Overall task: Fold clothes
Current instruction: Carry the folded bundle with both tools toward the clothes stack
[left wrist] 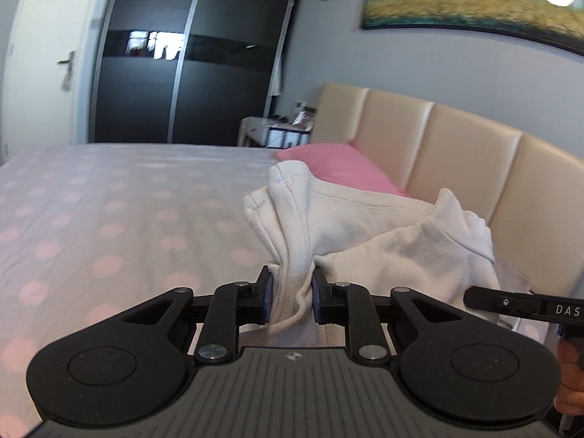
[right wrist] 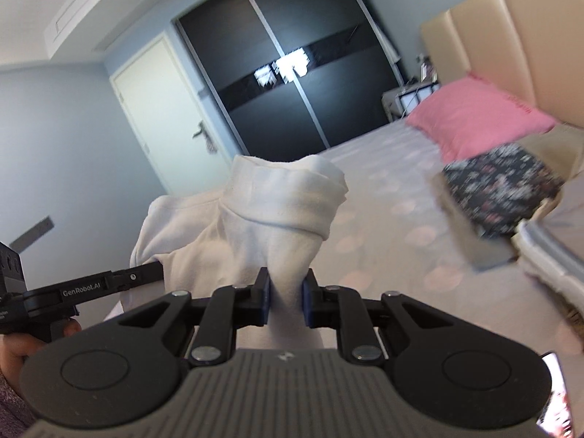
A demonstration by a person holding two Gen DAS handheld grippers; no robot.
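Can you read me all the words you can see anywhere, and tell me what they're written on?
"DAS": white letters on the black arm of the right gripper, cut off at the picture's edge.
"GenRobot.AI": white letters on the black arm of the left gripper.
A small label on the black block below it: too small to read.
A small logo on each gripper's grey body: no letters.

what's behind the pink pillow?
The beige padded headboard stands right behind the pink pillow. In the left wrist view the held white sweatshirt covers the pillow's near end, so what lies there stays hidden.
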